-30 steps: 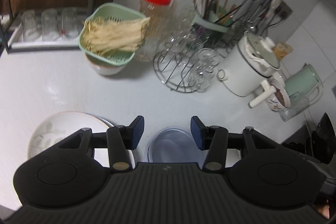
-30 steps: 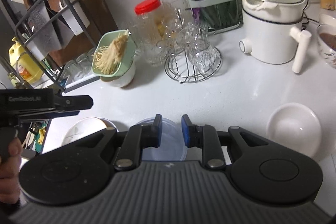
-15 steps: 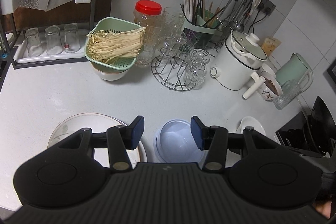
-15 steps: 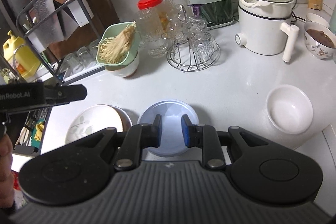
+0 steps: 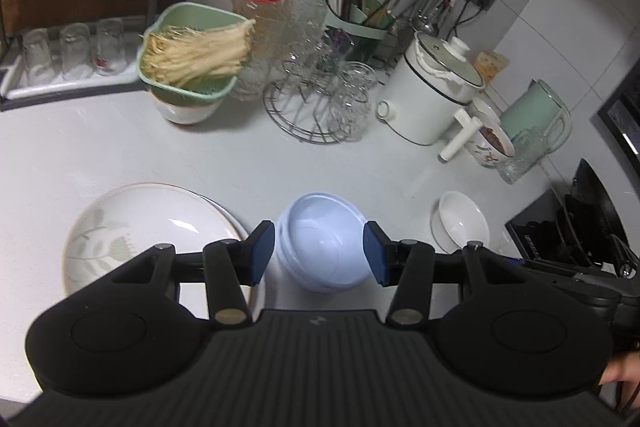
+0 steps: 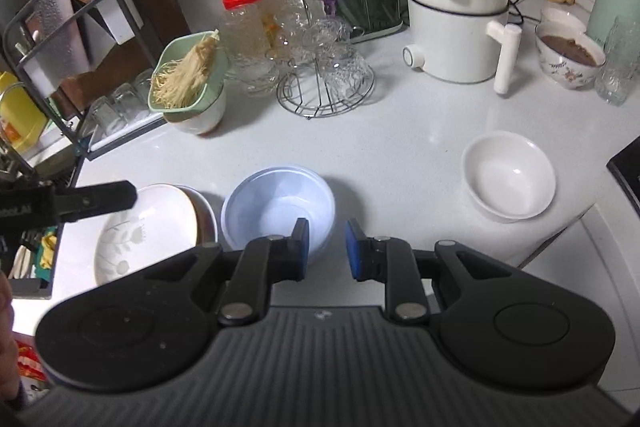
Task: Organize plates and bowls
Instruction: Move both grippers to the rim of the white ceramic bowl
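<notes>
On the white countertop (image 6: 400, 131) the task's things sit in a row — the flowered plate (image 5: 152, 227) at the left, the pale blue bowl stack (image 5: 324, 247) in the middle, the white bowl (image 6: 508, 183) well apart at the right. The left gripper (image 5: 319, 253) is held spread and empty, framing the blue stack; the right gripper (image 6: 327, 249) is narrowed to a small gap, nothing pinched. The white bowl is probably best gripped by its rim — squarely, since glazed ware slips.

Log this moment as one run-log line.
left gripper: open, empty | right gripper: open, empty | blue bowls: stacked on counter | floral plate: left of them | white bowl: right
</notes>
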A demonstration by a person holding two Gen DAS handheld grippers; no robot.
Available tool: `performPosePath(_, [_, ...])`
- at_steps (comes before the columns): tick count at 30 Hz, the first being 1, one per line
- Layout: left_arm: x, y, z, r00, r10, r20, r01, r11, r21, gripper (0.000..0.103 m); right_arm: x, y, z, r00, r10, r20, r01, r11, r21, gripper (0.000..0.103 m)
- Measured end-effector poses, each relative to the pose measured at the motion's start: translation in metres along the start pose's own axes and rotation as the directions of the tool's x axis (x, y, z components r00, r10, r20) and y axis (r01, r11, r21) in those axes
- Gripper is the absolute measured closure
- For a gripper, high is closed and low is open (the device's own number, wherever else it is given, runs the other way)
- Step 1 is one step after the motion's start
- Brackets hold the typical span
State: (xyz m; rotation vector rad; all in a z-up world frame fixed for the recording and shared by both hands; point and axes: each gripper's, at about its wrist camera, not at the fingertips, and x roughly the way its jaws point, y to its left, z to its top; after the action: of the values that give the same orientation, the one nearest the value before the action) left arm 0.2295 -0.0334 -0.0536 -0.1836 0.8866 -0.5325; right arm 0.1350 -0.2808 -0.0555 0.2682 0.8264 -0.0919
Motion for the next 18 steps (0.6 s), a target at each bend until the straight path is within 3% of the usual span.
performPosePath(5, [0.015, -0.009, -0.001, 1.0, -0.029, -0.009, 0.029, 0.999, 0.014, 0.048, -0.002, -0.002, -0.005, 0.999, -0.026, -0.033, 0.028, 0.997, 0.066, 0.079])
performPosePath(9, [0.03, -0.013, 0.005, 0.998, -0.057, -0.026, 0.057, 0.998, -0.013, 0.048, 0.003, -0.006, 0.002, 0.997, -0.067, -0.041, 0.069, 0.997, 0.047, 0.079])
performPosePath(18, [0.075, -0.051, 0.027, 0.994, -0.089, -0.056, 0.09, 0.996, 0.028, 0.048, 0.009, -0.054, 0.02, 0.993, -0.121, -0.018, 0.122, 0.983, 0.138, 0.079])
